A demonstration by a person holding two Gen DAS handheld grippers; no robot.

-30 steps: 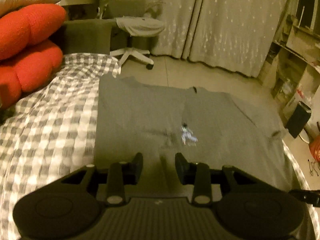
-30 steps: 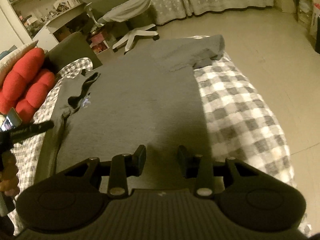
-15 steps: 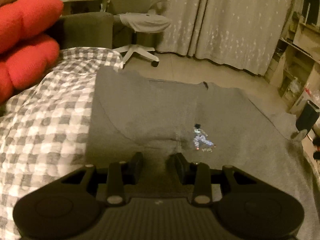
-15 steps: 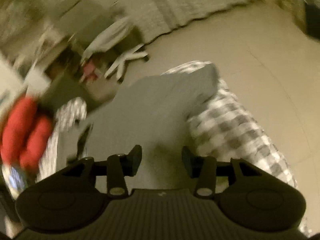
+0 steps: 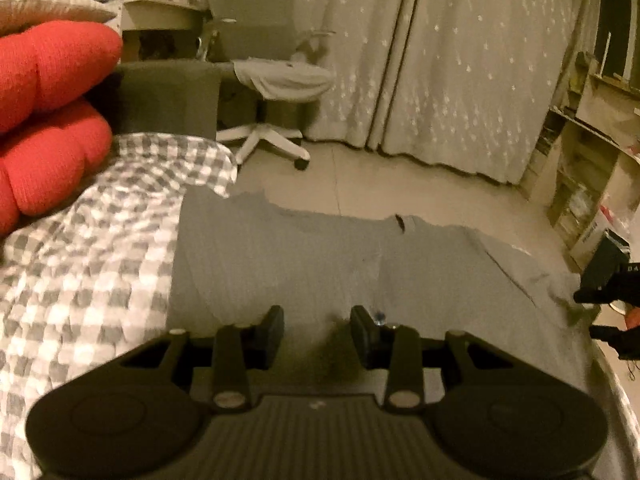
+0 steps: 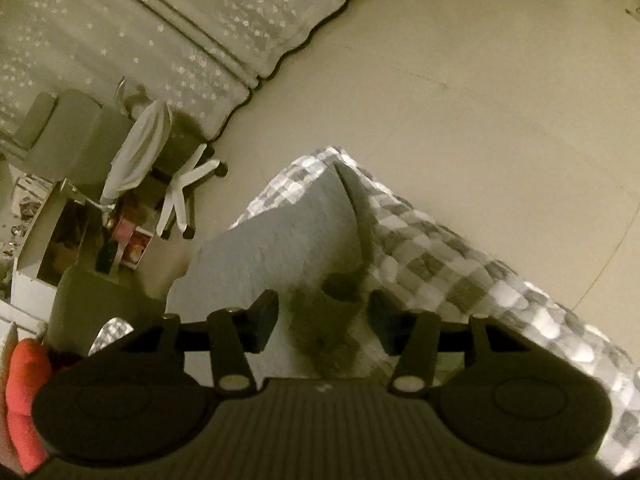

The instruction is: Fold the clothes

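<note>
A grey T-shirt (image 5: 360, 264) lies spread flat on the checked bedcover (image 5: 92, 264), its neck at the far edge. My left gripper (image 5: 318, 332) hovers low over the shirt's near middle, open, with only flat cloth showing between the fingers. A small print on the shirt peeks out beside its right finger (image 5: 362, 332). In the right wrist view the grey T-shirt (image 6: 280, 240) ends in a sleeve corner near the bed's corner. My right gripper (image 6: 324, 320) is tilted over that sleeve's edge, jaws opening, pads not pressing the cloth. From the left wrist view the right gripper (image 5: 588, 314) sits at the sleeve tip.
A red cushion (image 5: 48, 120) lies at the bed's left. A white-based office chair (image 5: 276, 92) draped with cloth stands beyond the bed, before the curtains (image 5: 440, 60). Shelves (image 5: 592, 168) line the right wall. Bare floor (image 6: 460, 100) lies past the bed's corner.
The right wrist view has rolled sharply and moved toward the sleeve corner, and its jaws stand wider. The left gripper has moved forward over the shirt, so the print is now at its right finger.
</note>
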